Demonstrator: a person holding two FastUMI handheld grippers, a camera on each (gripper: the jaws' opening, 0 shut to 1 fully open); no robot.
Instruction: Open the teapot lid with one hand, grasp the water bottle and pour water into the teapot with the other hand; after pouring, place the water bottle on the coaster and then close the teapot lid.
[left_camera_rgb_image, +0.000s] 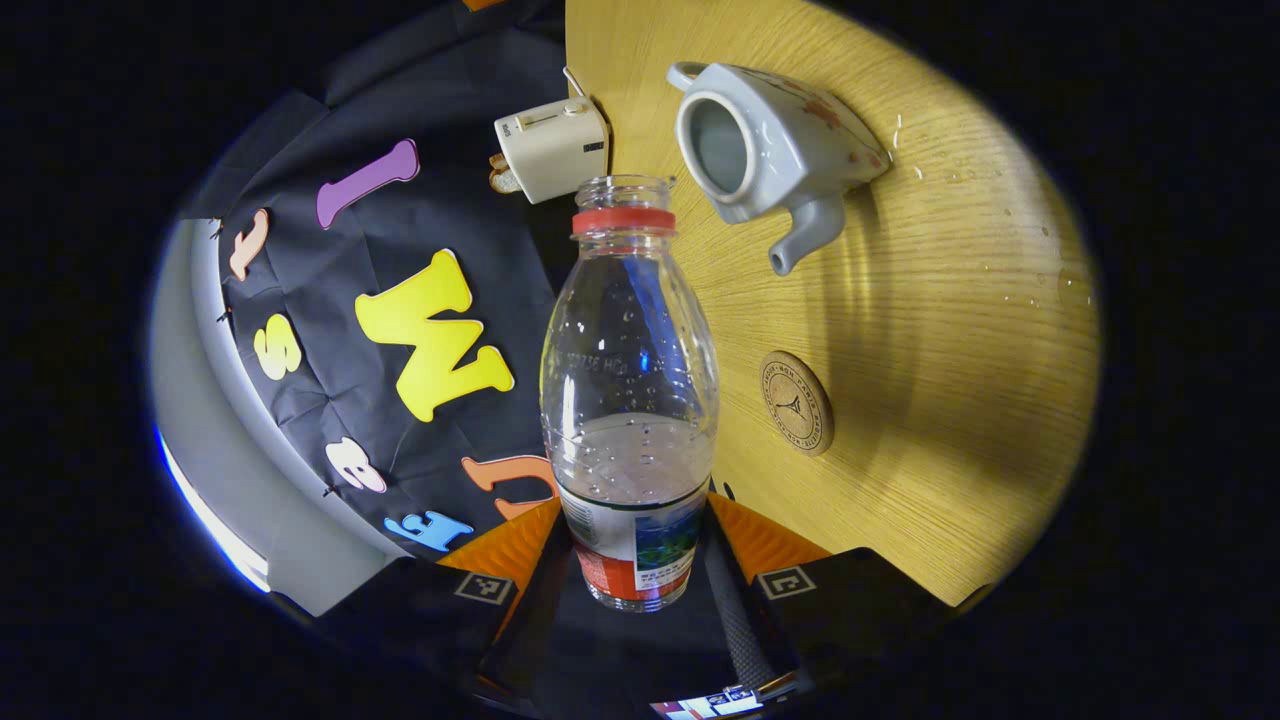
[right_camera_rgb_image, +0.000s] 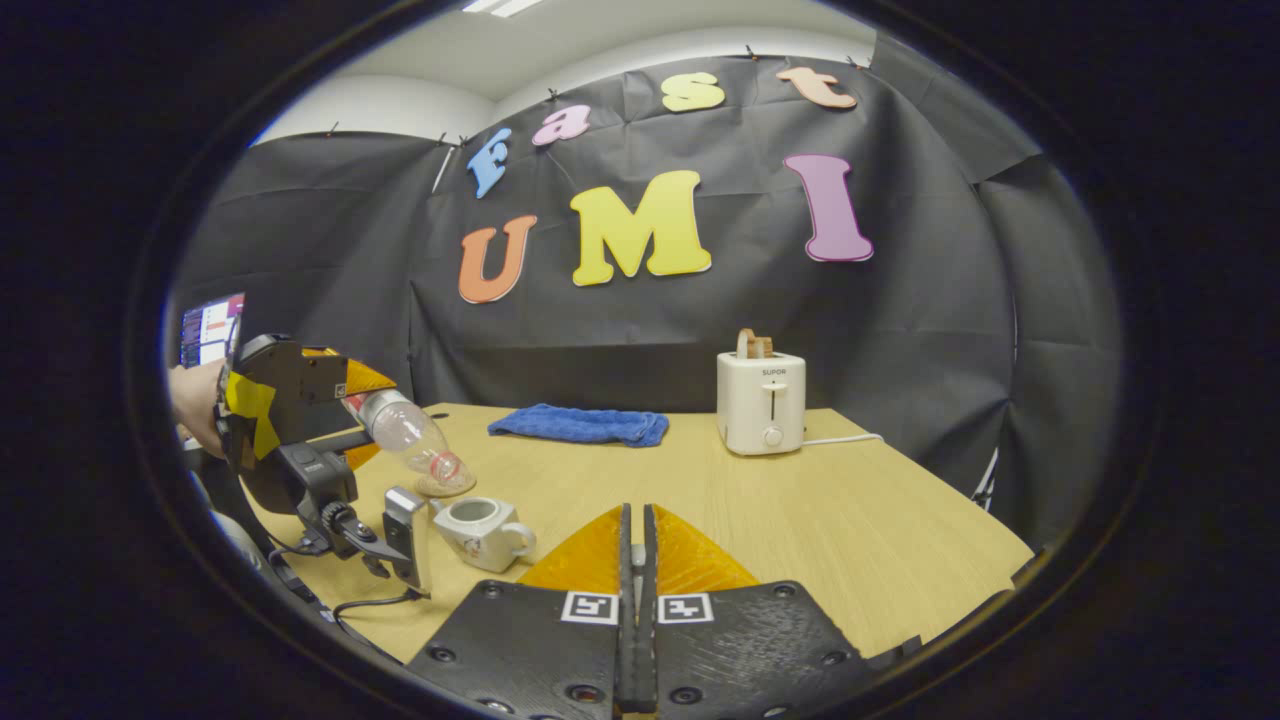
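The left gripper (left_camera_rgb_image: 632, 560) is clamped on the lower part of the water bottle (left_camera_rgb_image: 630, 400), 1 finger pressing each side near the label. The bottle has no cap, a red ring sits at its neck, and it is tilted with its mouth pointing toward the teapot (left_camera_rgb_image: 770, 140); some water remains inside it. In the right gripper view the bottle's mouth (right_camera_rgb_image: 447, 467) hangs just above the teapot (right_camera_rgb_image: 480, 530), which stands on the table (right_camera_rgb_image: 850, 520) with its top uncovered and its lid off. The round coaster (left_camera_rgb_image: 796, 402) lies bare on the table near the teapot, on its spout side. Water drops dot the table just past the teapot. The right gripper (right_camera_rgb_image: 635, 560) is closed, its 2 fingers nearly together with something small pinched between them; what it is cannot be told. Farther from the teapot lie a blue cloth (right_camera_rgb_image: 580, 425) and a white toaster (right_camera_rgb_image: 762, 400) with toast in it, near the table's back edge
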